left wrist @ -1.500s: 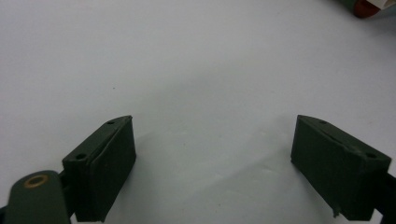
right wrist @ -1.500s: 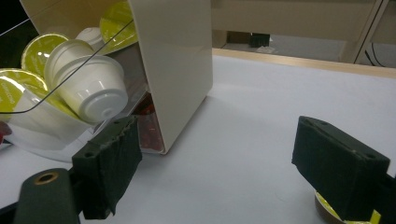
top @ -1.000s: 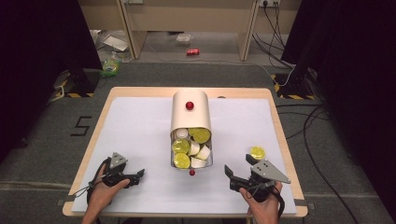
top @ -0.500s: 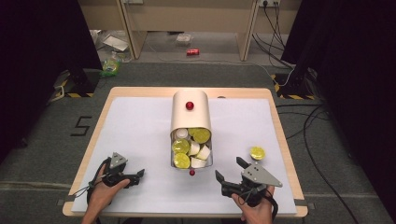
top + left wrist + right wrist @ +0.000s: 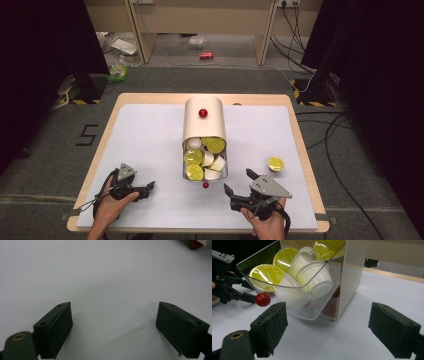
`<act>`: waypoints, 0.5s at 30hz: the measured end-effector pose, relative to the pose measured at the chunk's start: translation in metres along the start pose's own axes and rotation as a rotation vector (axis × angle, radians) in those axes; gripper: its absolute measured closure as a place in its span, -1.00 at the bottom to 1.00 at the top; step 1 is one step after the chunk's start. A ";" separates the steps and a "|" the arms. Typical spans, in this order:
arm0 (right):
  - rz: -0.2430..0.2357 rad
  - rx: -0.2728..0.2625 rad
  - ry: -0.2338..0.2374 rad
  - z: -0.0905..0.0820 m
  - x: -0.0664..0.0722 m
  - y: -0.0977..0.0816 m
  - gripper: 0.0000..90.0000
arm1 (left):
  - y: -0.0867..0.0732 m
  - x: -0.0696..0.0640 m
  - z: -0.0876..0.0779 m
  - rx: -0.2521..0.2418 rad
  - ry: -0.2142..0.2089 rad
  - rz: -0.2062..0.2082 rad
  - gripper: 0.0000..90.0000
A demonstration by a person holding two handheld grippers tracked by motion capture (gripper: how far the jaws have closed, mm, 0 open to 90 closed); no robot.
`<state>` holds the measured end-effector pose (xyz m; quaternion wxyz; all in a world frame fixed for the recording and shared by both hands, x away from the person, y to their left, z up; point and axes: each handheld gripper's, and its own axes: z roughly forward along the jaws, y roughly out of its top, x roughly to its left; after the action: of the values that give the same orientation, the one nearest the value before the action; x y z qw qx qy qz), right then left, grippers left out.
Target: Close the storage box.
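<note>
Table [image 5: 150, 125], white-topped with a wooden rim, is carrying everything listed here.

Dispenser [image 5: 203, 120], a cream upright box with a red knob on top, is standing at the middle of the table. Its clear drawer [image 5: 294, 310] is sitting pulled open toward the person, a small red knob [image 5: 262, 299] jutting from its front.

Right gripper [image 5: 240, 189] is hovering low over the table just right of the drawer, angled toward it, jaws spread wide and holding nothing.

Left gripper [image 5: 145, 187] is resting near the table's front left, well apart from the drawer; its jaws are likewise standing wide with bare table between them.

Pods [image 5: 312, 277], white cups with yellow-green foil lids, are lying heaped in the drawer, several tipped on their sides.

Loose pod [image 5: 275, 163], lid up, is sitting alone on the table to the right of the dispenser, just beyond the right gripper.

Step in hand, by judgement: emptying the drawer one pod at a time, with the right gripper facing the drawer for another. Next move is calling for reaching over the drawer's clear wall, closing on a single cup by its sides, and lifting it out without dragging its neighbours.
</note>
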<state>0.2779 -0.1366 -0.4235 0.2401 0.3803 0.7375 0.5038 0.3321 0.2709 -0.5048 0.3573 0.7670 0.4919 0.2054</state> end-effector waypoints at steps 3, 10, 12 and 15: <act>-0.003 -0.001 0.001 0.001 0.001 0.001 -0.65 | 0.000 0.000 0.000 0.000 0.000 0.000 -0.71; -0.006 0.013 -0.009 0.008 0.001 0.001 -0.64 | 0.000 0.000 0.000 0.000 0.000 0.000 -0.71; 0.000 0.010 -0.014 0.009 0.001 0.001 -0.64 | 0.000 0.000 0.000 0.000 0.000 0.000 -0.71; -0.006 0.007 -0.020 0.012 0.001 0.002 -0.66 | 0.000 0.000 0.000 0.000 0.000 0.000 -0.71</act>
<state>0.2870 -0.1290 -0.4260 0.2476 0.3838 0.7380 0.4967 0.3322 0.2708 -0.5048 0.3571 0.7670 0.4919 0.2056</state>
